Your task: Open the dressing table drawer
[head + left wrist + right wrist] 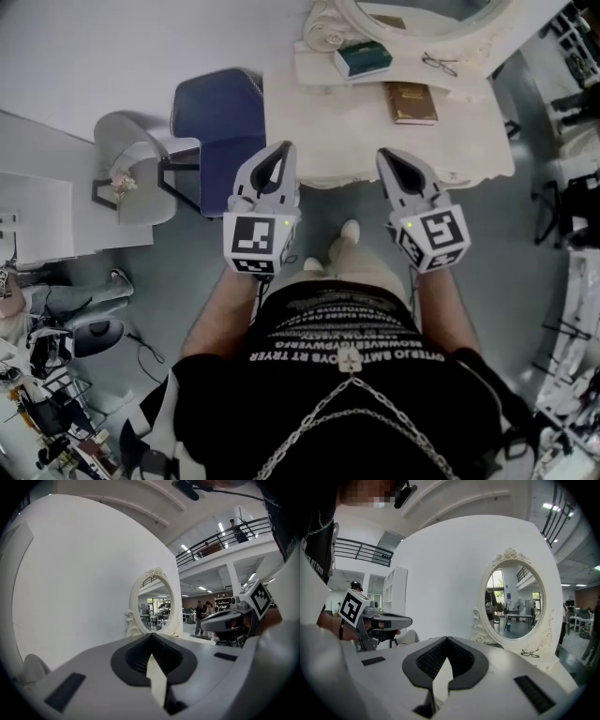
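The white dressing table (356, 131) stands just ahead of me, with its oval mirror (422, 21) at the back. Its drawer front is hidden under the tabletop edge in the head view. My left gripper (284, 148) and right gripper (386, 156) are side by side at the table's front edge, both shut and empty. In the left gripper view the jaws (151, 637) meet at the tips and point toward the mirror (154, 604). The right gripper view shows its jaws (446, 640) closed too, with the mirror (515, 599) ahead to the right.
On the tabletop lie a green book (364, 58), a brown book (410, 101) and a pair of glasses (439, 64). A blue chair (220, 117) and a grey chair (141, 178) stand left of the table. Racks and cables crowd the right and lower left edges.
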A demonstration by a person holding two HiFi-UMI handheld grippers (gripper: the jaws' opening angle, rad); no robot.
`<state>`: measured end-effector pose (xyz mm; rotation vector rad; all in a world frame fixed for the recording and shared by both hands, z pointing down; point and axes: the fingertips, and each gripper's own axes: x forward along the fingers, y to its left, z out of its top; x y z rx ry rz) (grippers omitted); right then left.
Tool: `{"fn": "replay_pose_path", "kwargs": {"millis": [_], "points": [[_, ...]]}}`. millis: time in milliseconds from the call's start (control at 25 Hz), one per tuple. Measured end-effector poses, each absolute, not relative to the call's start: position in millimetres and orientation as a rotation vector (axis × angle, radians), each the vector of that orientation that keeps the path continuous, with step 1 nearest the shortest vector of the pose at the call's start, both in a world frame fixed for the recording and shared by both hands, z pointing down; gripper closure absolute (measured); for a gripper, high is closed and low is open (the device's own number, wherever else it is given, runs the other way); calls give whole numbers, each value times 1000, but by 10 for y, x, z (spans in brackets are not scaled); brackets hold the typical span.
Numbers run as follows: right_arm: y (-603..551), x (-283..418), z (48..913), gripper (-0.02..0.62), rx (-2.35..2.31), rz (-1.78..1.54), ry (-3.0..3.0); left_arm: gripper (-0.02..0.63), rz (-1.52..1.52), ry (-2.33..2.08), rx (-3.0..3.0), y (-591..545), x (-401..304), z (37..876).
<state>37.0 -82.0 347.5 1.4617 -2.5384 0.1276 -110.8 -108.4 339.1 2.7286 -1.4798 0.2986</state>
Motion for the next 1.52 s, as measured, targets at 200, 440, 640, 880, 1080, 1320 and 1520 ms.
{"fn": "replay_pose_path", "kwargs": {"millis": [200,440,640,880,1080,1320,1520], "points": [[-1065,481,3507,594,1463,135,-2537,603,314,-1466,2736,-1334,-970,3425],[-1491,672,3495,594,1444,124,-2550,603,326,-1476,2732,-1742,-756,3457],[-1881,846,3463,594,1415,124,-2559,603,330,-1500,2702,-2103,-592,3471],[-2227,1004,3411,594,1355,117,-2582,603,332,-1542,2661,-2418,-431,3452],[-2501,1117,3374,594,1308,103,-2607,603,330,-1588,2628,-2653,-325,3441],[-2757,1277,3353,594,1260,83,-2644,603,329,-1661,2599,-2852,-184,3388],[-2914,1342,3382,594,1221,81,-2665,603,351,-1685,2559,-2942,-113,3475]]}}
